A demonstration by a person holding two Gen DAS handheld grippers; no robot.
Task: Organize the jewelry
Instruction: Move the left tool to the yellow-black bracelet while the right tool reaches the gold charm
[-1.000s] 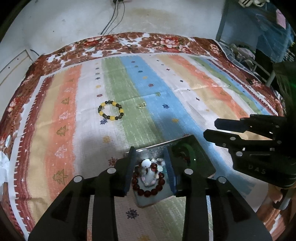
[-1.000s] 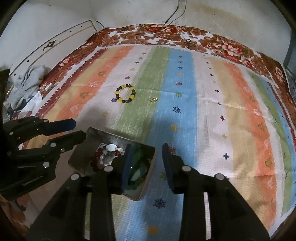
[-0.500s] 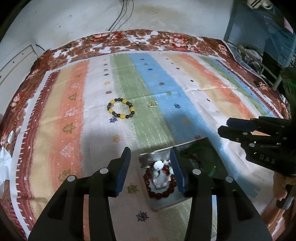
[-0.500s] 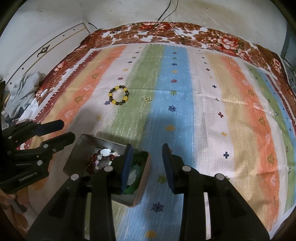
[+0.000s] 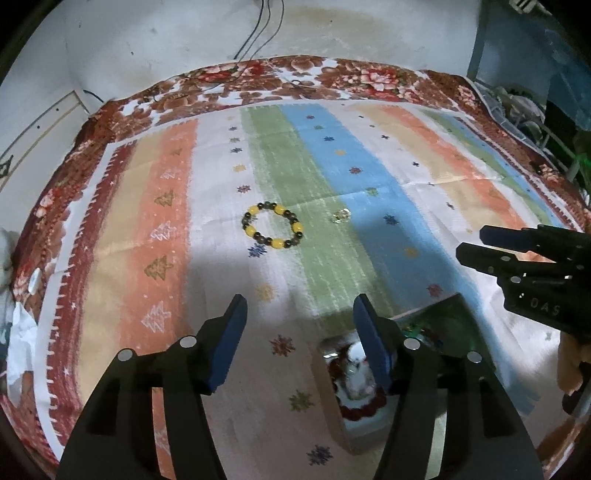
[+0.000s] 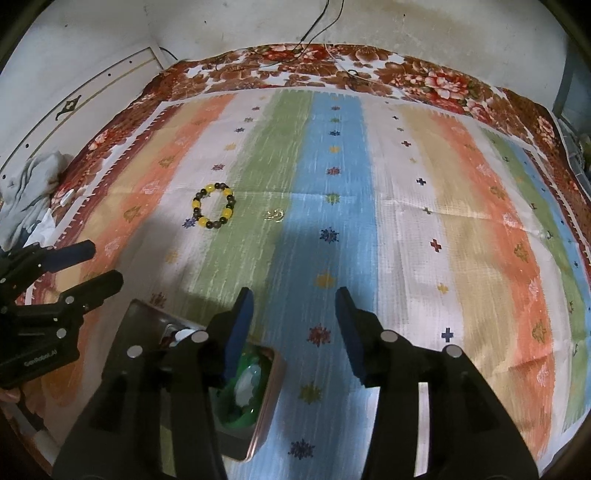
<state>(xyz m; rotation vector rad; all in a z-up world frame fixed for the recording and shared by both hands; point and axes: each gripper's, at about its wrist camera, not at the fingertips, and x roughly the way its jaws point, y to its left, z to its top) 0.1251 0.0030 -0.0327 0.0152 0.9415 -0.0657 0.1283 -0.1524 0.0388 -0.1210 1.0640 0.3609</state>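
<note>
Left gripper (image 5: 298, 314) had just been opening, jaws wide, nothing between them, only cloth (image 5: 155, 229) showing in the gap. Right gripper (image 6: 293, 308) also just opening, jaws moderately apart and empty. Bracelet (image 5: 272, 224) of yellow and dark beads lay on the cloth well beyond the box (image 5: 332, 406), past both sets of fingers; small gold piece (image 5: 340, 216) just right of the bracelet. Box sat under the left gripper's right finger, red beads (image 5: 360, 408) and green item (image 6: 243, 387) inside. Striped cloth with floral border covered the surface, pale wall (image 5: 147, 37) behind with cables (image 5: 258, 29). Box contents partly hidden by fingers, gold piece too small to identify
</note>
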